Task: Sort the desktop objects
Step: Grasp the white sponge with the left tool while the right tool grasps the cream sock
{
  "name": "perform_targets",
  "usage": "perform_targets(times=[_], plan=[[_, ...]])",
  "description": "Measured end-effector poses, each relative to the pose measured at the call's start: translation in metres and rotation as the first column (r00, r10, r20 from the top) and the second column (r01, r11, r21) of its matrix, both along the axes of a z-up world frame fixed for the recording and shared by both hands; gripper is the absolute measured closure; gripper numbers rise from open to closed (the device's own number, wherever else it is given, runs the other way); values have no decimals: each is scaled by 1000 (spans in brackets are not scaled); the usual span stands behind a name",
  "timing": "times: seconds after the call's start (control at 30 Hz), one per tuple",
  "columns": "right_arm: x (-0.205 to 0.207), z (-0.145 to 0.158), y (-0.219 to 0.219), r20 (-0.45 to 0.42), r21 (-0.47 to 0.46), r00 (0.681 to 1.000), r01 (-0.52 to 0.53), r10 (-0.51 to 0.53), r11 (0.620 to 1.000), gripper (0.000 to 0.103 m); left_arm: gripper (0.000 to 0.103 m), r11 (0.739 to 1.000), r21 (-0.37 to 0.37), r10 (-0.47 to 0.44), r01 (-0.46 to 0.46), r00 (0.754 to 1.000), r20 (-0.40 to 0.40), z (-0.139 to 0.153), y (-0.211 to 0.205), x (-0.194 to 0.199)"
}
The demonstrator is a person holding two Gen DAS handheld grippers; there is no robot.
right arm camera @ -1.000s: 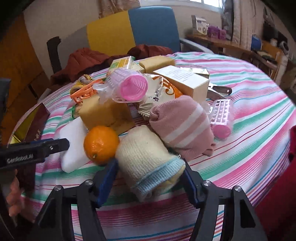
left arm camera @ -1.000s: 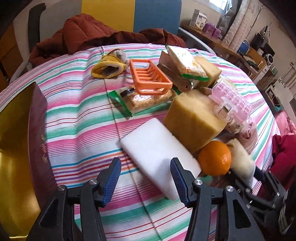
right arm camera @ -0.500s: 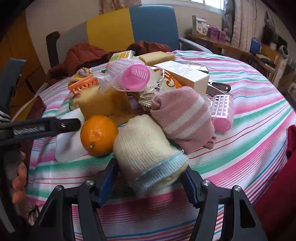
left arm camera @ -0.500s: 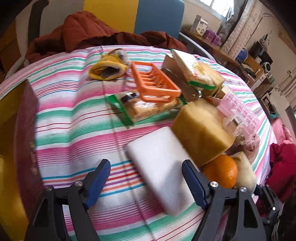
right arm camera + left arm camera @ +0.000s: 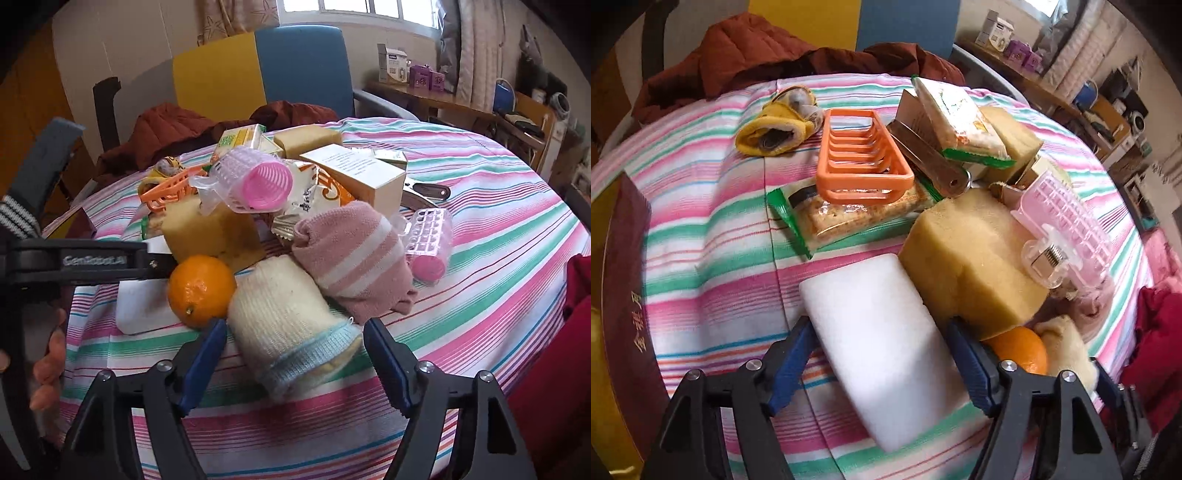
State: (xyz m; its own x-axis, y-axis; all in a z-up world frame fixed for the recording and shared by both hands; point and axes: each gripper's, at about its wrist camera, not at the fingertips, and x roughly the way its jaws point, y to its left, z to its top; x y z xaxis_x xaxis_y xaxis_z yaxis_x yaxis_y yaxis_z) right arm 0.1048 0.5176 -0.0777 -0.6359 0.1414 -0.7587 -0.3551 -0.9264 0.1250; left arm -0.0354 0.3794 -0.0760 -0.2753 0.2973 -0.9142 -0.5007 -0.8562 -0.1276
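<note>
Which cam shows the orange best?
Right wrist. The orange sits whole and unobstructed beside the cream sock. The left wrist view shows only a sliver of it, tucked under the yellow sponge, behind the left gripper.

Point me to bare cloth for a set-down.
Free: striped cloth left of the white block, between the maroon box and cracker packet. Also right of the pink roller, toward the edge. Crowded: the middle heap around the yellow sponge.
</note>
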Motion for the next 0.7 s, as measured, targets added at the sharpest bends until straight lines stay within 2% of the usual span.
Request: perform_targets(times=[0.07, 0.1, 0.13, 0.23, 0.3, 0.37, 0.43, 0.5, 0.57, 0.63, 0.67, 0.7], plan=[[0, -2, 1, 0, -5, 1000, 3, -3, 1000, 26, 25, 995, -71, -74, 69, 995, -64, -4, 7, 6], [0, -3, 1, 4, -7, 1000, 3, -3, 1000, 26, 25, 992, -83, -105, 97, 989, -102, -5, 7, 11], [-1, -2, 2, 5, -3, 1000, 5, -5, 1000, 26, 25, 992, -65, -119, 112, 986, -113, -5, 3, 13], [2, 1, 3, -7, 14, 1000, 6, -6, 1000, 25, 22, 996, -49, -82, 79, 993, -85, -3, -12, 9], [3, 4, 3, -18, 31, 1000, 3, -3, 1000, 23, 22, 997, -7, -80, 79, 995, -68, -3, -23, 8], [2, 6, 2, -29, 41, 1000, -10, 11, 999, 21, 21, 996, -15, -88, 87, 994, -70, -6, -23, 9], [-1, 4, 1, -24, 41, 999, -22, 23, 999, 21, 16, 992, -71, -112, 105, 988, -106, -10, -16, 14], [-5, 3, 0, -19, 48, 999, -27, 28, 998, 22, 0, 992, -94, -100, 89, 987, -125, -14, -15, 11], [-8, 1, -2, -10, 61, 999, -36, 36, 998, 32, 0, 996, -48, -76, 70, 988, -135, -17, -21, 7], [-8, 2, -4, -10, 76, 999, -49, 49, 996, 33, 0, 994, -58, -100, 92, 985, -139, -16, -23, 7], [-8, 2, -5, -8, 80, 999, -50, 51, 996, 34, 3, 994, -54, -97, 91, 987, -130, -15, -23, 6], [-7, 2, -5, -8, 79, 999, -50, 51, 996, 36, 10, 996, -35, -82, 78, 990, -119, -12, -26, 5]])
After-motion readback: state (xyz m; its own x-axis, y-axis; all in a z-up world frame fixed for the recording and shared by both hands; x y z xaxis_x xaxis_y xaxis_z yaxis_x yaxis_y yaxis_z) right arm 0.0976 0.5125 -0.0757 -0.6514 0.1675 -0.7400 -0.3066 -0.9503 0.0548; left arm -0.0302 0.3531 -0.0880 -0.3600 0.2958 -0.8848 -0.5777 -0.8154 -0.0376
